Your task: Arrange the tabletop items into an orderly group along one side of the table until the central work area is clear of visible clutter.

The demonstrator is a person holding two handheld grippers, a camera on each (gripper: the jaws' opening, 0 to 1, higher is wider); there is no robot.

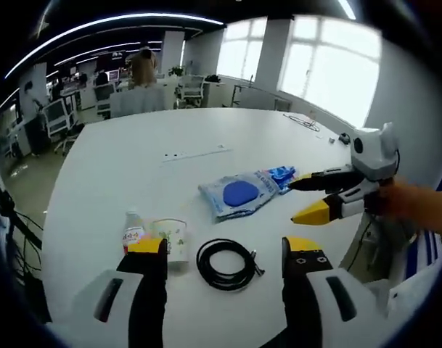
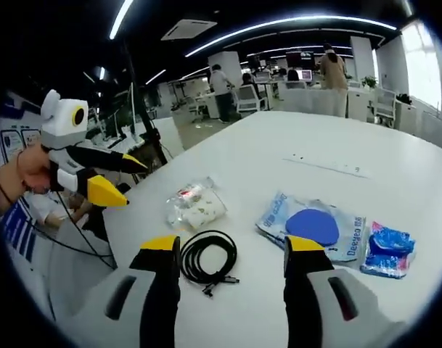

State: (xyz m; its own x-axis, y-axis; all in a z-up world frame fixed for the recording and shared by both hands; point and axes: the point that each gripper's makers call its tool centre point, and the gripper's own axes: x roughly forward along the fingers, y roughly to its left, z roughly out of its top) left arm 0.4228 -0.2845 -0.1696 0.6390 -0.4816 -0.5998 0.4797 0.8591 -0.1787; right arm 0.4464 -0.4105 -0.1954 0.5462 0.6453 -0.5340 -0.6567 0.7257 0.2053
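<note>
The left gripper hangs over the near edge of the white table, jaws spread wide and grasping nothing; the gap frames a coiled black cable lying just beyond the tips. At about 9 o'clock from the cable, a small bottle with a red label and a clear cup lie touching each other, right beside the left jaw. At 12 o'clock from the cable lies a blue pouch, with a small blue packet at its far end. The items already sit in a loose cluster near this edge, probably because that side is meant to take the group; the middle of the table beyond carries only a faint flat strip.

The right gripper enters the left gripper view at 3 o'clock, jaws parted and empty, tips just beside the packet, seemingly ready to nudge or take it.

The right gripper view looks from the opposite side: its own jaws stand released over the cable, with the pouch and packet at 3 o'clock and the bottle and cup at 11 o'clock. It also shows the left gripper held off the table's edge, and people at desks behind.
</note>
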